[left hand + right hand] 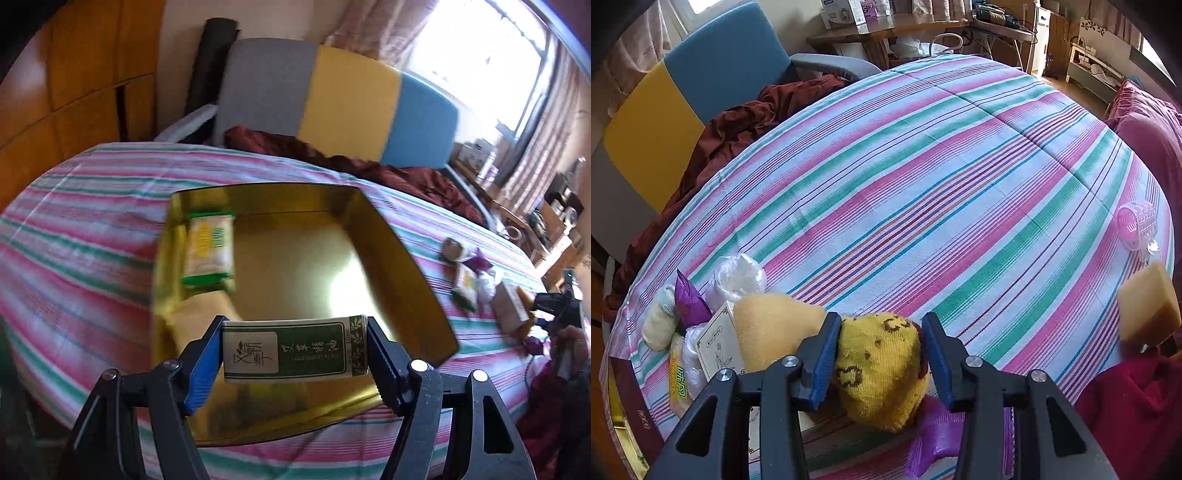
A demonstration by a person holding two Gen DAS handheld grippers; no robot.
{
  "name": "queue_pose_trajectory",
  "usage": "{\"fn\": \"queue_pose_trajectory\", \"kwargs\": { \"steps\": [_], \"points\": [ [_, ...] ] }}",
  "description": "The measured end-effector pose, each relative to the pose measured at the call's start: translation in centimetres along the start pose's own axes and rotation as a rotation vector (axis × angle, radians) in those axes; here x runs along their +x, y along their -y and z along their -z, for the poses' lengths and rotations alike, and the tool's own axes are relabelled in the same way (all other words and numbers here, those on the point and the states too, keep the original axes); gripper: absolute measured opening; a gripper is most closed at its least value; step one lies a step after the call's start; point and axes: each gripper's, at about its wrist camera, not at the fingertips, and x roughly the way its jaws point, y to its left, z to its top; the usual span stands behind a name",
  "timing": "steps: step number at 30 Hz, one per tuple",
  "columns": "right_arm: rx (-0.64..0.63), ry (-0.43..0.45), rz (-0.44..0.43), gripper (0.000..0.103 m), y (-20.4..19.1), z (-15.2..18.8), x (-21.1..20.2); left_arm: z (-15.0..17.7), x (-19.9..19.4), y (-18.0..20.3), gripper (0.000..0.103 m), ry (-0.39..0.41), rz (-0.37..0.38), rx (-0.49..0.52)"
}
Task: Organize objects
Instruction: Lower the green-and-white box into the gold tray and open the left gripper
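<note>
My left gripper (pixel 293 349) is shut on a green and white carton (pixel 291 349) and holds it above the near end of an open gold tin box (pixel 399 254) on the striped bed. A green and yellow packet (pixel 208 251) lies inside the tin at its left wall. My right gripper (pixel 881 354) has its jaws around a yellow knitted sock (pixel 881 369) lying on the bed. Whether the pads press it is unclear. A yellow sponge (pixel 768 328), a white carton (pixel 718 343), a purple wrapper (pixel 689 299) and white bags (pixel 737 277) lie just to its left.
A pink hair roller (pixel 1137 225) and a tan sponge block (pixel 1148 306) lie at the bed's right edge. A purple pouch (pixel 938 435) lies under the right gripper. A dark red blanket (pixel 735 122) and a grey, yellow and blue headboard (pixel 332 96) are at the far side.
</note>
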Motion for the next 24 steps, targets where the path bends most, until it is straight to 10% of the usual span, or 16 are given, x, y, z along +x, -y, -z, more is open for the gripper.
{"fn": "queue_pose_trajectory", "kwargs": {
  "steps": [24],
  "points": [
    [-0.021, -0.022, 0.006, 0.043, -0.3, 0.4, 0.8, 2.3, 2.7, -1.9, 0.072, -0.095, -0.070, 0.026]
  ]
}}
